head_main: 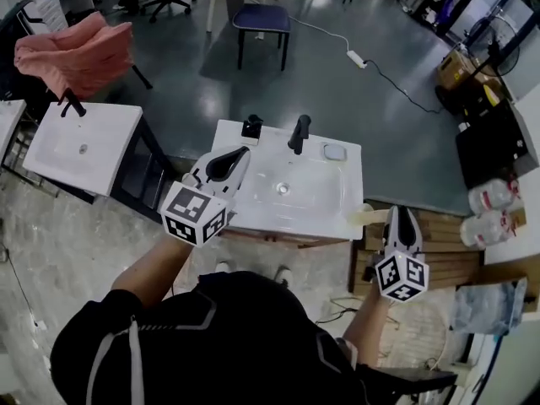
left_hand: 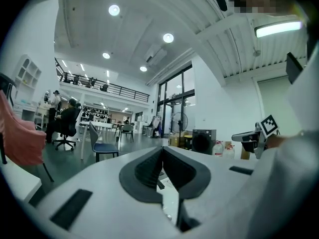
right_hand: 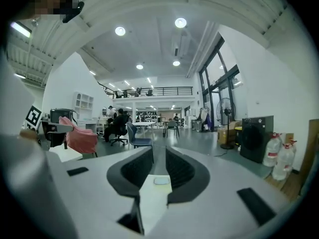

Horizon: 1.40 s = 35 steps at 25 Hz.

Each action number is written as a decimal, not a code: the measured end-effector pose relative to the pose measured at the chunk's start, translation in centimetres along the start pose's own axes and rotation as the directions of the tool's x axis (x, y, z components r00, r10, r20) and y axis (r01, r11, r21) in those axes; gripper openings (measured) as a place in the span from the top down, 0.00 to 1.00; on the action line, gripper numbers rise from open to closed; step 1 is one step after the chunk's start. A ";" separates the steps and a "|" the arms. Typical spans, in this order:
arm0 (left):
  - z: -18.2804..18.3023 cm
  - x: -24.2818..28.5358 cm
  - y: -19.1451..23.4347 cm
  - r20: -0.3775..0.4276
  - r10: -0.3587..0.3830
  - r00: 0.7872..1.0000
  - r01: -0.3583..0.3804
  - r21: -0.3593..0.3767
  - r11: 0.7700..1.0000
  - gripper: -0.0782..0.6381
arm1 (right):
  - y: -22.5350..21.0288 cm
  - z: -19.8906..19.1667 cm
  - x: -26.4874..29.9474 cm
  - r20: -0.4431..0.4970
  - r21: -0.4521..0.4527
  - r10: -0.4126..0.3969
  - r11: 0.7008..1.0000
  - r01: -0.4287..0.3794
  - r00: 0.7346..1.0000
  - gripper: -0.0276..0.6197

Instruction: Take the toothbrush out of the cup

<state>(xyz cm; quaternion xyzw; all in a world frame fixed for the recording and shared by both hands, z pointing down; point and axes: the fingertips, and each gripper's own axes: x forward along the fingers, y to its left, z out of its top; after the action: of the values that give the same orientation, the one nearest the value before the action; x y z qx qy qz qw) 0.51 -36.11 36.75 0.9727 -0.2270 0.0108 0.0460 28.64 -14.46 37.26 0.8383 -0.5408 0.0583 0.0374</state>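
My left gripper (head_main: 240, 153) hangs over the left side of the white sink (head_main: 329, 213), and its jaws (left_hand: 162, 151) are pressed together with nothing between them. My right gripper (head_main: 402, 213) is off the sink's right front corner. It stands open (right_hand: 159, 152), a narrow empty gap between its pads. A pale elongated thing (head_main: 369, 216) lies at that corner just left of it; I cannot tell what it is. A small dark cup-like object (head_main: 251, 127) stands on the sink's back rim, left of the black faucet (head_main: 299, 133). No toothbrush shows clearly.
A small soap dish (head_main: 335, 152) sits on the back right rim. A second sink (head_main: 80, 146) with a pink towel (head_main: 78, 53) behind it stands at the left. Wooden pallets (head_main: 439, 251) and water bottles (head_main: 494, 213) are at the right, and a blue chair (head_main: 260, 17) stands beyond.
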 end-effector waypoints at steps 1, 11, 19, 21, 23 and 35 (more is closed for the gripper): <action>0.0 0.3 -0.5 -0.001 -0.004 1.000 0.004 -0.004 1.000 0.88 | -0.7 -0.6 -0.1 -0.015 0.005 -0.012 1.000 0.012 1.000 0.81; -1.8 4.0 -6.6 -0.053 -0.049 0.997 0.047 -0.025 0.999 0.88 | -8.4 -7.7 -0.4 -0.124 0.034 -0.097 0.994 0.102 0.988 0.67; -3.6 5.3 -10.2 -0.090 -0.037 0.995 0.032 -0.053 0.998 0.88 | -11.0 -15.2 1.1 -0.257 0.097 -0.062 0.991 0.090 0.964 0.60; -4.0 5.1 -10.5 -0.106 -0.018 0.994 0.013 -0.047 0.999 0.88 | -11.2 -17.0 1.7 -0.285 0.104 -0.055 0.991 0.088 0.957 0.58; -4.3 4.8 -10.5 -0.121 0.009 0.993 -0.014 -0.042 0.999 0.88 | -11.5 -18.6 2.4 -0.312 0.118 -0.046 0.989 0.086 0.949 0.57; -5.1 2.5 -10.8 -0.170 0.159 0.973 -0.168 -0.041 0.985 0.88 | -12.5 -24.9 6.5 -0.365 0.190 0.059 0.982 0.012 0.929 0.57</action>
<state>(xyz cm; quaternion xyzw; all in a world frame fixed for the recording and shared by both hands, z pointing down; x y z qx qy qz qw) 7.49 -27.09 41.07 0.9449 -0.3018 0.0893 0.0905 41.32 -12.06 62.83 0.8056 -0.5261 0.2663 0.0580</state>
